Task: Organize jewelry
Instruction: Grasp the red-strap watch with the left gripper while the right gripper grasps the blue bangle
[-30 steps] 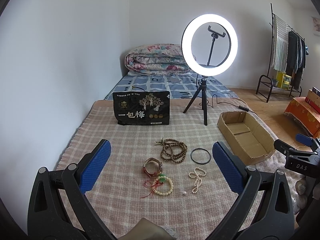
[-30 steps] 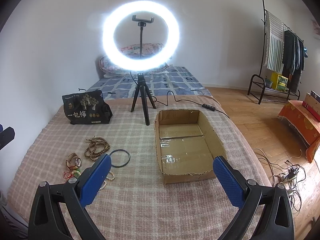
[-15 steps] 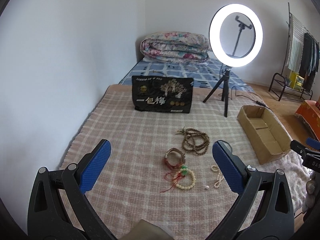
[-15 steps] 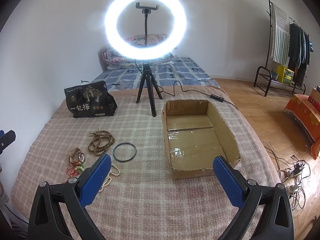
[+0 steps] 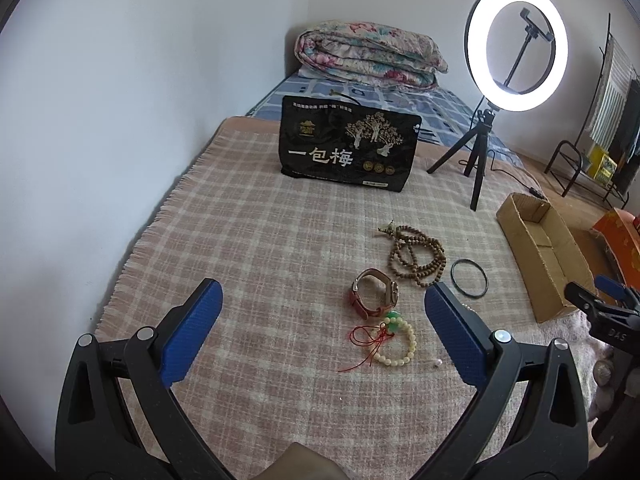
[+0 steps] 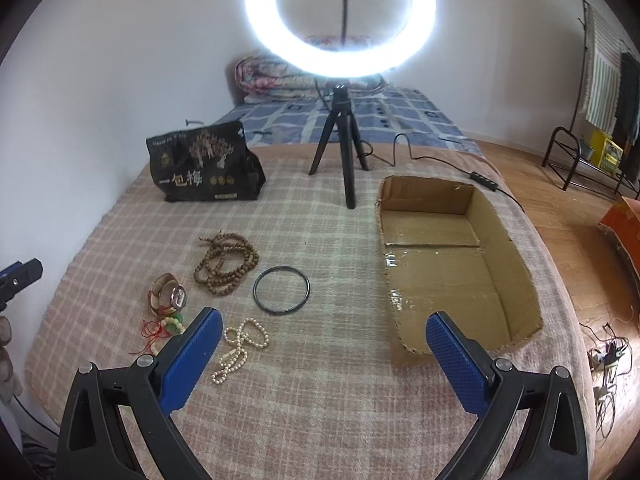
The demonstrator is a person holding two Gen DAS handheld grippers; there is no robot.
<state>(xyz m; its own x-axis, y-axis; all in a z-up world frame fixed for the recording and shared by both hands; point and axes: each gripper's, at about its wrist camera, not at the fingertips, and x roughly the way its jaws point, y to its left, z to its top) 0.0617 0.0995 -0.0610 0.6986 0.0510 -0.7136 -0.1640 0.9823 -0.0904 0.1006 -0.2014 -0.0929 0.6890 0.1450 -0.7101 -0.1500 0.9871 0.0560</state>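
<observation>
Both tools, left [image 5: 320, 330] and right [image 6: 322, 354], gape empty; pearl strand [image 6: 240, 346] lies between right's fingers.

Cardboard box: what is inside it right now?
The cardboard box holds no jewelry; only its bare taped floor shows. The right claw finger hides a bit of the near corner.

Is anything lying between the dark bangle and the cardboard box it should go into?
Nothing visible does. In the right wrist view, only bare checked blanket separates the dark bangle from the cardboard box, whose near wall is low and whose inside is empty.
</observation>
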